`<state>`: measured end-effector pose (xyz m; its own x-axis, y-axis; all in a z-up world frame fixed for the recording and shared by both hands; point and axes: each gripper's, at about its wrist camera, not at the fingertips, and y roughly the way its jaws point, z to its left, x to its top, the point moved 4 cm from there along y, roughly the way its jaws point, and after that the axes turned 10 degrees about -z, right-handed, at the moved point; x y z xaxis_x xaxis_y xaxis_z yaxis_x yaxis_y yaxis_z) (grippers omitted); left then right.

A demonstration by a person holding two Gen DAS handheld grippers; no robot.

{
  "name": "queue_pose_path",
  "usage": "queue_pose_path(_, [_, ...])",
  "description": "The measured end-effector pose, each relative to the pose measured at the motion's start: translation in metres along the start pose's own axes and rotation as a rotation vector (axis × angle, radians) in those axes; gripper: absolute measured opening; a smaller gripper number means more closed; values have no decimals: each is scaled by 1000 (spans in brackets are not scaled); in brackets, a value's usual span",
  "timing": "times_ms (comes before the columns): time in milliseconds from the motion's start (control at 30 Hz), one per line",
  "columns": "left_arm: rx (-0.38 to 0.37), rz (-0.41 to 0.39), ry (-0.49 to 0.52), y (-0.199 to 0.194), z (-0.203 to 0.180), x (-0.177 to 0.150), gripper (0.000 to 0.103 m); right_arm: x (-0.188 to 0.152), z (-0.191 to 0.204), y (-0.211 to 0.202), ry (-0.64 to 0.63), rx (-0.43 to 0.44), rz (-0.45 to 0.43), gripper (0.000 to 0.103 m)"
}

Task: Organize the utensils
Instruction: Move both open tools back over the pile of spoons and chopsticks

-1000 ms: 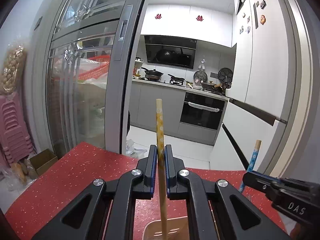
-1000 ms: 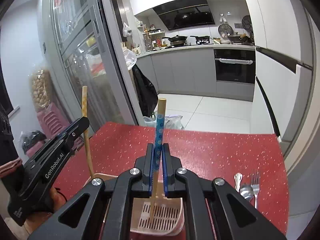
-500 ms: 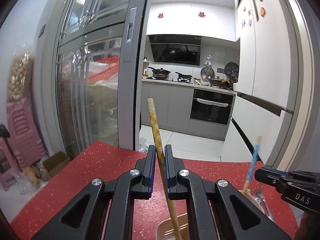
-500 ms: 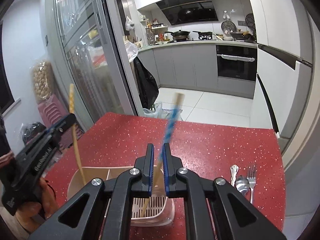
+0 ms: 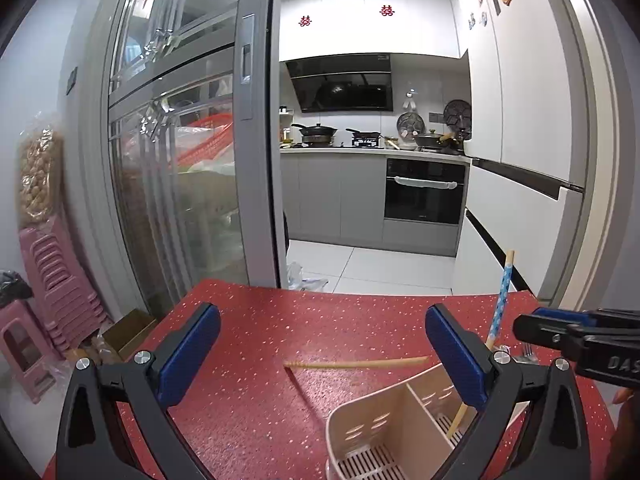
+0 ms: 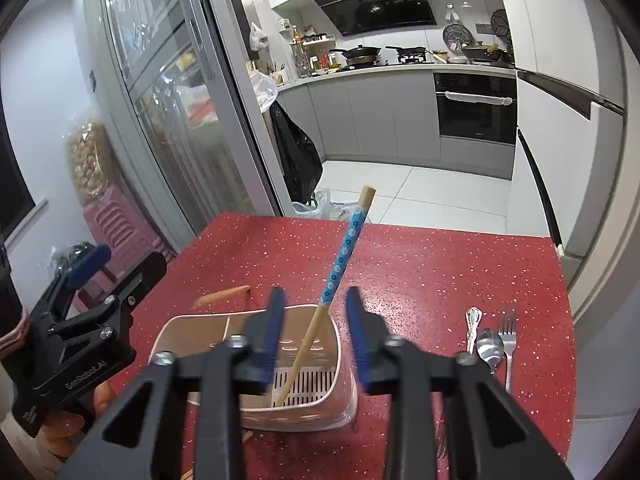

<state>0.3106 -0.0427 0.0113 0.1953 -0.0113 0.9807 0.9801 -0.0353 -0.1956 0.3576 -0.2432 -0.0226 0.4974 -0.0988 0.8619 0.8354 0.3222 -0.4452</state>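
A beige divided utensil holder (image 6: 304, 360) (image 5: 384, 432) stands on the red speckled table (image 6: 420, 264). A blue-patterned chopstick (image 6: 340, 264) (image 5: 500, 304) leans in its right compartment, free of any gripper. A yellow chopstick (image 5: 360, 365) lies tilted across the holder's left rim, its end also showing in the right wrist view (image 6: 224, 296). My left gripper (image 5: 320, 356) is open and empty above the holder. My right gripper (image 6: 316, 332) is open and empty just behind the holder.
A spoon (image 6: 490, 350), a fork (image 6: 508, 340) and a silver-handled utensil (image 6: 472, 328) lie on the table right of the holder. Beyond the far table edge is a kitchen floor; a glass sliding door (image 5: 180, 168) stands at left.
Both grippers opened and released their chopsticks. The blue one dropped into the holder and leans there; the yellow one fell sideways across the holder's rim. Both grippers pulled back a little.
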Motion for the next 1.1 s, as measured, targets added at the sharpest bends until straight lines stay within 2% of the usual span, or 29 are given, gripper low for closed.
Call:
queue_pose_path(67, [21, 29, 11, 4, 2, -5, 103, -2, 1, -2, -1, -5, 5, 41])
queue_pose_path(233, [47, 87, -96, 1, 32, -18, 103, -6, 3, -10, -7, 8, 16, 41])
queue_pose_path(367, [80, 160, -119, 4, 59, -34, 103, -7, -1, -20, 1, 11, 14, 41])
queue_pose_path(467, [81, 230, -174, 5, 75, -46, 103, -10, -4, -25, 19, 22, 26, 43])
queue_pose_path(533, [70, 250, -197, 2, 80, -53, 103, -13, -4, -30, 18, 22, 29, 47])
queue_pose_path(700, [23, 283, -135, -8, 74, -65, 103, -25, 1, -40, -2, 23, 44, 55])
queue_pose_path(800, [0, 324, -141, -14, 72, -73, 103, -34, 3, -45, 2, 26, 66, 58])
queue_pose_path(900, [-33, 360, -155, -25, 69, -85, 103, -46, 3, -48, 8, 27, 105, 59])
queue_pose_path(1100, [-90, 456, -61, -45, 57, -117, 103, -83, -6, -57, 57, -6, 206, 59])
